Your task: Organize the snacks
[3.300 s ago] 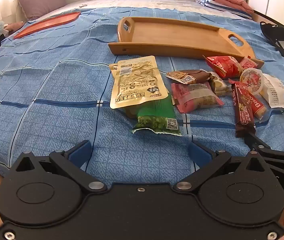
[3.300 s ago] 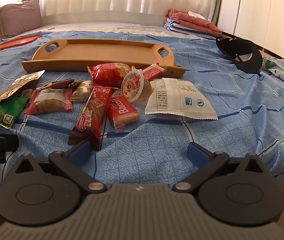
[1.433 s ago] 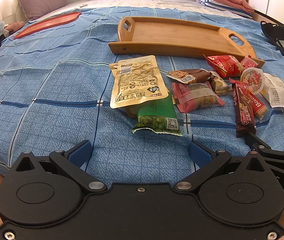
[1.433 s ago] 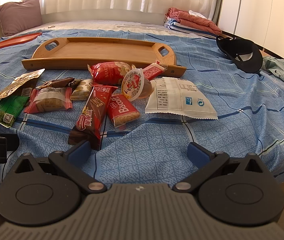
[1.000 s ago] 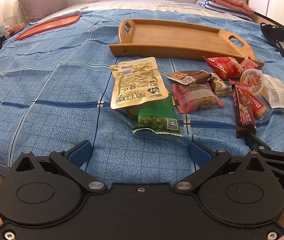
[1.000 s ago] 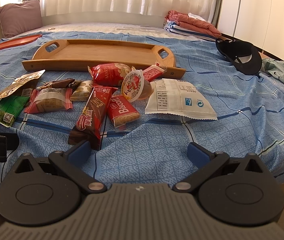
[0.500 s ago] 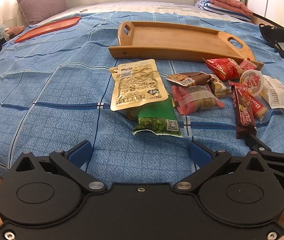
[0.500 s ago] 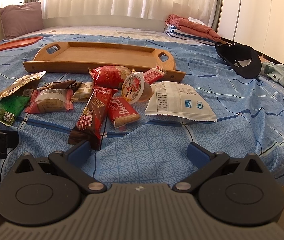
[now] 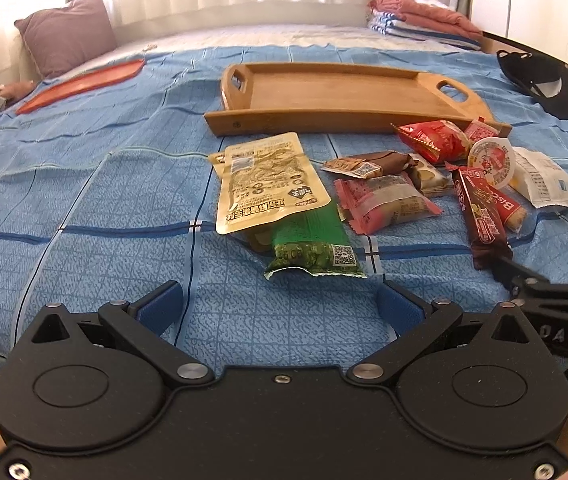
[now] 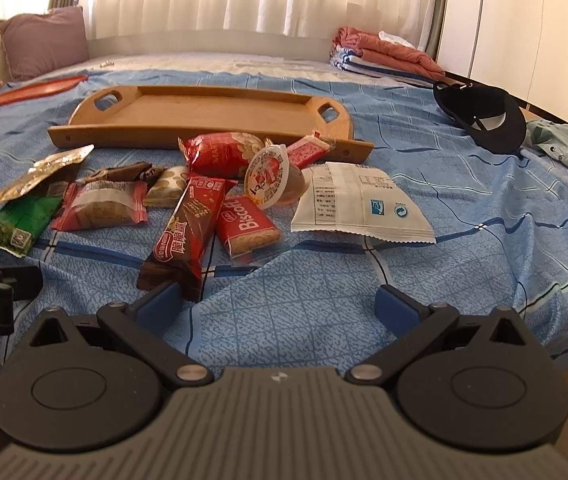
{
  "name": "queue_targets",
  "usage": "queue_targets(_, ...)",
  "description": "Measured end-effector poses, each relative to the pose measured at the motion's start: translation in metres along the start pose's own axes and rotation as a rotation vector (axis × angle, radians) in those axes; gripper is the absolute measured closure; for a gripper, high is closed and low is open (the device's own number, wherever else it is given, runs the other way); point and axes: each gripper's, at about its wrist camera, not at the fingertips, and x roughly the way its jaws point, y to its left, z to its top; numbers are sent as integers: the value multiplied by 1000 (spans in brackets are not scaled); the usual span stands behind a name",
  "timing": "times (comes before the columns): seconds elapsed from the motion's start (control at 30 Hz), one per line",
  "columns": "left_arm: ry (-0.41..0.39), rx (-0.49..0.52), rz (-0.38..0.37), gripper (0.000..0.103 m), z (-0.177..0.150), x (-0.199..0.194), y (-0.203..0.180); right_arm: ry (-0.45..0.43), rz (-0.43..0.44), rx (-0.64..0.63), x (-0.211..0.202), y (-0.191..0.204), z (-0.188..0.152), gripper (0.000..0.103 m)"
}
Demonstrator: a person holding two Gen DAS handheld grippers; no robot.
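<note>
Smooth wooden tray (image 9: 348, 92), glossy foil pouch (image 9: 267, 180)

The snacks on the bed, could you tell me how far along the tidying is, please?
Done: nothing yet; the wooden tray is empty. In hand: nothing; the left gripper and right gripper are open above the blue bedspread. Left: every snack, including the gold pouch, green packet and Biscoff pack.

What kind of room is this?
Most likely a bedroom: the snacks lie on a bed with a blue checked bedspread, a purple pillow at its head, and folded laundry by the curtains.
</note>
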Motion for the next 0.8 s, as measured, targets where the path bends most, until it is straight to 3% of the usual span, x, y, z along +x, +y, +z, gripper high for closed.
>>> queue_targets(0.17, 9, -28, -17, 0, 7, -7, 6, -33, 56, 59, -11, -11, 1, 0)
queue_targets(0.33, -92, -82, -20, 1, 18, -25, 16, -94, 117, 59, -24, -11, 7, 4)
queue_targets(0.43, -121, -110, -56, 1, 30, -26, 24, -126, 148, 48, -28, -8, 14, 12)
queue_targets(0.5, -112, -130, -76, 1, 39, -20, 28, -121, 170, 52, -25, -4, 19, 21)
queue_targets(0.6, -99, -158, -85, 2, 47, -8, 32, -109, 205, 43, -19, 5, 23, 26)
queue_targets(0.73, -82, -176, -57, 18, 54, 5, 33, -100, 211, 14, -10, 20, 25, 31)
queue_targets(0.8, -84, -182, -62, 21, 57, 11, 33, -100, 205, 9, -7, 24, 24, 32)
